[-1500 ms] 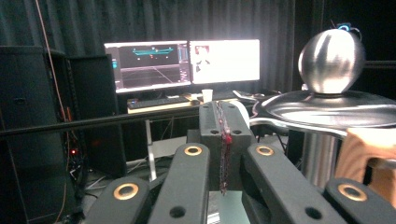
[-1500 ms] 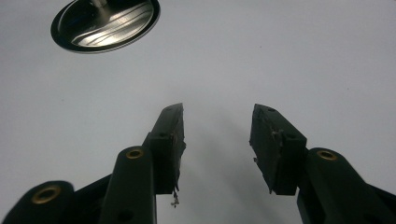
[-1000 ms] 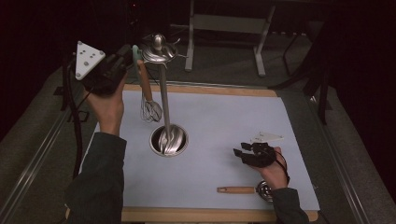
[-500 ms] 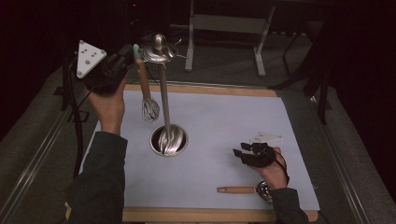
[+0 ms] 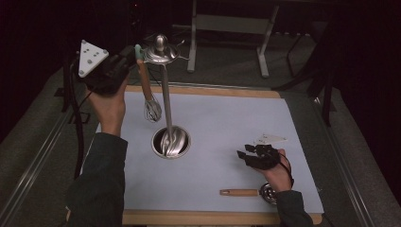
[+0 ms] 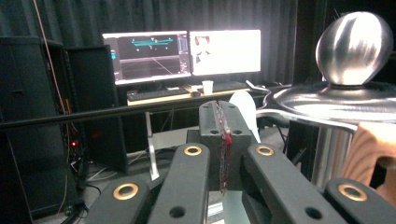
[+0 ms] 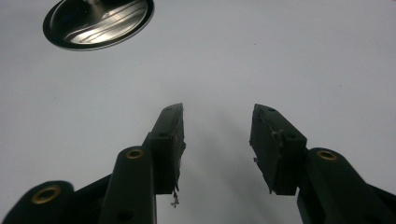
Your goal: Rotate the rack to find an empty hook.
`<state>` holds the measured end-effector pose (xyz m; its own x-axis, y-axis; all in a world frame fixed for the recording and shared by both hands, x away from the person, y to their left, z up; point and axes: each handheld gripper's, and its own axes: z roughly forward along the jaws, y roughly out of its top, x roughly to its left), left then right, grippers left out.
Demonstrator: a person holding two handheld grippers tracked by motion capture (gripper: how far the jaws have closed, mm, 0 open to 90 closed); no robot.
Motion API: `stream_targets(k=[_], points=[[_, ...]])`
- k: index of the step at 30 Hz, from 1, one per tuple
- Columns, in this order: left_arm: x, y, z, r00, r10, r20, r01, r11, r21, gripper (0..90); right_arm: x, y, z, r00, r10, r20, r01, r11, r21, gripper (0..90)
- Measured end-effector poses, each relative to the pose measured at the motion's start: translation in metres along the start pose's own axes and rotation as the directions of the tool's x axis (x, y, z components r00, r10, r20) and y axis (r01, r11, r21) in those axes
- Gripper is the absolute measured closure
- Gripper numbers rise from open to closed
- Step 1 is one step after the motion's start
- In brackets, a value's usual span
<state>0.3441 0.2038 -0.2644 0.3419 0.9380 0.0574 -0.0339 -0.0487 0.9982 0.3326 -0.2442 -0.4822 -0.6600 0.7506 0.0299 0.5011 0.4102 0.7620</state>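
Note:
My left gripper [image 5: 134, 53] is raised at the far left, beside the top of a steel utensil stand [image 5: 165, 94]. It is shut on the pale end of a whisk [image 5: 151, 109], which has a wooden handle and hangs down next to the stand's pole. In the left gripper view the jaws [image 6: 219, 123] are pressed together on that pale end [image 6: 243, 103], and the stand's knob [image 6: 355, 44] is close at the right. My right gripper [image 5: 246, 154] rests low over the white mat with its jaws open [image 7: 217, 126] and nothing between them.
The stand's round base [image 5: 171, 142] [image 7: 98, 23] sits mid-mat. A second utensil with a wooden handle [image 5: 239, 192] lies near the front edge by my right hand. The mat [image 5: 227, 118] lies on a wood-edged table. Monitors [image 6: 182, 53] and a desk are beyond.

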Motion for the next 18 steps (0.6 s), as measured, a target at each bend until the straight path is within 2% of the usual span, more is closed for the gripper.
stream_targets(k=[7, 10, 17, 18], points=[[0.005, -0.003, -0.008, 0.9998, 0.008, 0.017, -0.009, 0.9999, 0.012, 88.6, -0.002, -0.001, -0.002, 1.0000, 0.005, 0.008, -0.005, 1.000, -0.002, 54.4], [0.007, -0.009, -0.014, 0.9994, 0.014, 0.031, -0.015, 0.9996, 0.025, 88.0, -0.003, -0.001, -0.004, 0.9999, 0.006, 0.012, -0.006, 1.000, -0.006, 54.4], [0.011, -0.025, -0.025, 0.9966, 0.048, 0.066, -0.054, 0.9946, 0.089, 87.9, -0.006, -0.002, -0.007, 0.9996, 0.018, 0.022, -0.018, 1.000, -0.012, 54.4], [0.011, -0.031, -0.029, 0.9959, 0.057, 0.071, -0.064, 0.9925, 0.104, 87.9, -0.006, -0.002, -0.008, 0.9996, 0.018, 0.022, -0.018, 1.000, -0.013, 54.4]])
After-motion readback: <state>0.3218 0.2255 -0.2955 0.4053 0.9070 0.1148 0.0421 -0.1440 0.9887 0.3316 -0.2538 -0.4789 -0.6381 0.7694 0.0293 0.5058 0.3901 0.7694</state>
